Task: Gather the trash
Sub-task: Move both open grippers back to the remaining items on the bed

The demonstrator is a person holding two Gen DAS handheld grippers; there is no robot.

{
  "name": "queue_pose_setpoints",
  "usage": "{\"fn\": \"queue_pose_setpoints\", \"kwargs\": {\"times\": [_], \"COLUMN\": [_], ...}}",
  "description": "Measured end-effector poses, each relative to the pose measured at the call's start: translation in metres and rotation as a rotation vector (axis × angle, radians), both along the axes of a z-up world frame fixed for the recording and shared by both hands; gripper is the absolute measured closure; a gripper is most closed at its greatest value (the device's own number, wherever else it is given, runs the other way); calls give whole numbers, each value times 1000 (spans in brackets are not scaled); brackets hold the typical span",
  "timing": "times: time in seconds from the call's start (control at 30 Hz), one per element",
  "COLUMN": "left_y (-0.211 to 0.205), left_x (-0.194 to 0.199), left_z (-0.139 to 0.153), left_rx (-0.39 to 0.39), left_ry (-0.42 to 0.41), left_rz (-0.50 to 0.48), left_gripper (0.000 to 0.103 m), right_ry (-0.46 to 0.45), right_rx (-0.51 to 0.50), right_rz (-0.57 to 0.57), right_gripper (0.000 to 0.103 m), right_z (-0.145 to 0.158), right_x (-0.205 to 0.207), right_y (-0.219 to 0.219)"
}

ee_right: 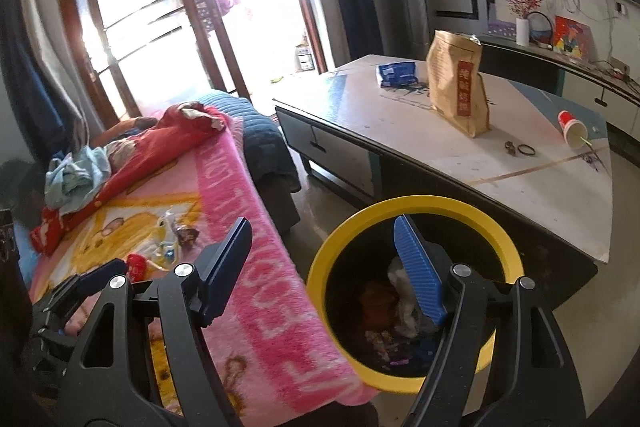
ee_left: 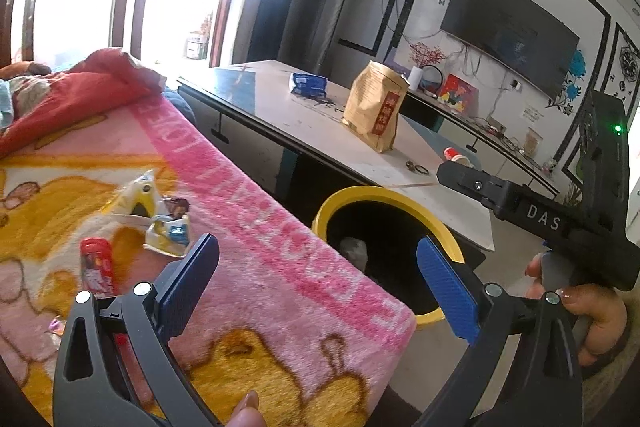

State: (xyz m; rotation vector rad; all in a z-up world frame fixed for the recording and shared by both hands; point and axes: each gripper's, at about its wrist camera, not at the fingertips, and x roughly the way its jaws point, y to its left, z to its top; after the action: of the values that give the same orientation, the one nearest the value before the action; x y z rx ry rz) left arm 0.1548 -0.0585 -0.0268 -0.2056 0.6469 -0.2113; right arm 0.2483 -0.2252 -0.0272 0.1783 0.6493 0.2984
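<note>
A yellow-rimmed black trash bin (ee_left: 400,199) (ee_right: 360,223) stands on the floor between the sofa and the coffee table, with crumpled paper and wrappers inside. Crumpled wrappers (ee_left: 160,219) (ee_right: 172,239) and a red packet (ee_left: 96,267) (ee_right: 136,265) lie on the pink and yellow blanket (ee_left: 256,267) (ee_right: 248,227). My left gripper (ee_left: 316,283) is open and empty, over the blanket's edge, right of the wrappers. My right gripper (ee_right: 324,267) is open and empty, its blue finger (ee_right: 420,271) above the bin's mouth. The right gripper's body (ee_left: 560,227) shows in the left wrist view.
A white coffee table (ee_left: 320,123) (ee_right: 520,163) carries a brown paper bag (ee_left: 374,107) (ee_right: 458,83), a blue packet (ee_left: 308,85) (ee_right: 398,73), a tipped red and white cup (ee_right: 572,129) and small rings (ee_right: 518,148). Red cloth (ee_left: 68,99) (ee_right: 160,143) lies on the sofa.
</note>
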Motion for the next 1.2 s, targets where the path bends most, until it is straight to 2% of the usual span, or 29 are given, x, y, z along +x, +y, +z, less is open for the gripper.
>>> {"fn": "queue_pose_setpoints", "kwargs": {"times": [0.77,1.2], "left_y": [74,137], "left_x": [-22,-38], "left_z": [7,2], "left_rx": [2,31], "left_ry": [-8,22], "left_rz": [154,259], "left_gripper": [7,7], "right_ry": [-44,32], "right_rx": [-31,-43], "right_rz": [195,329], "right_gripper": [38,38], "right_z": [3,-19], "right_x": [-22,-10], "right_y": [72,135]}}
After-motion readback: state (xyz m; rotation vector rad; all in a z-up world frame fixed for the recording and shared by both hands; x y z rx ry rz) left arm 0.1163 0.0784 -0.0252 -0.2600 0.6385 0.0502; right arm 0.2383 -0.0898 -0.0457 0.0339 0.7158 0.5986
